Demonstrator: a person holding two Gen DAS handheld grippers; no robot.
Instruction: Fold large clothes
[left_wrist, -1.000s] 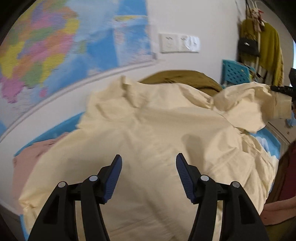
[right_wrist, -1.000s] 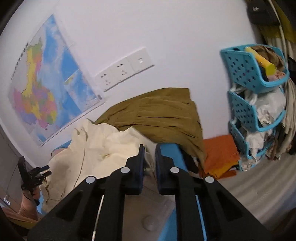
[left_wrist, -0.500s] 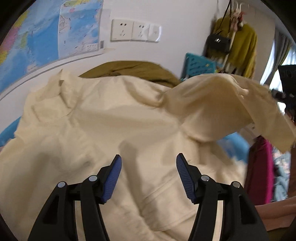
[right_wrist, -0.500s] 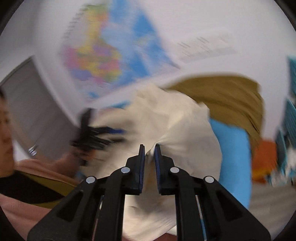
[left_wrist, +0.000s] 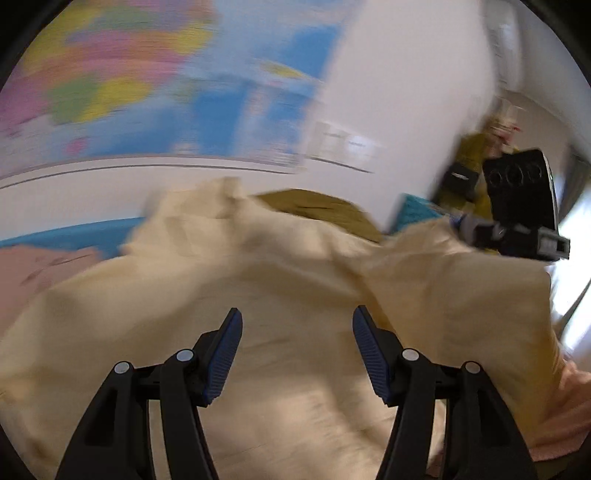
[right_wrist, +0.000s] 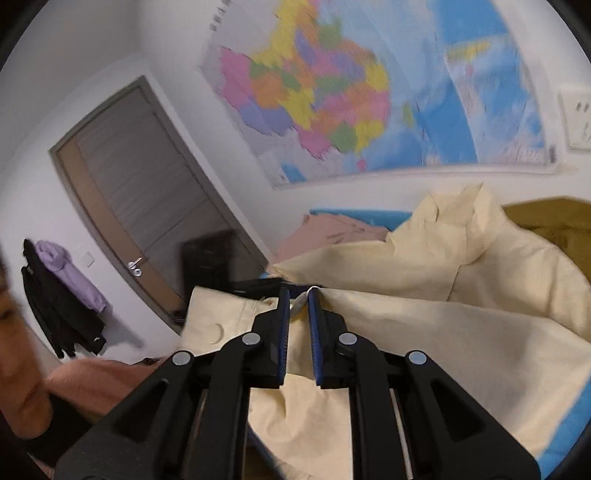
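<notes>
A large cream shirt (left_wrist: 280, 280) lies spread on a blue surface (left_wrist: 74, 234); it also shows in the right wrist view (right_wrist: 461, 332). My left gripper (left_wrist: 297, 350) is open and empty, hovering over the shirt's middle. My right gripper (right_wrist: 296, 317) is shut on a fold of the cream shirt and holds it lifted and pulled across the body of the shirt. From the left wrist view the right gripper (left_wrist: 517, 236) is at the far right, at the raised shirt edge. The left wrist view is blurred.
An olive garment (right_wrist: 554, 225) lies behind the shirt by the wall. A pink garment (right_wrist: 332, 232) lies at the left. A wall map (right_wrist: 369, 92), wall sockets (left_wrist: 343, 144), a door (right_wrist: 147, 206) and the person's face (right_wrist: 14, 362) are around.
My right gripper has carried the shirt fold from the right side over toward the left, turning to face the door. My left gripper stayed open above the shirt, swinging back left.
</notes>
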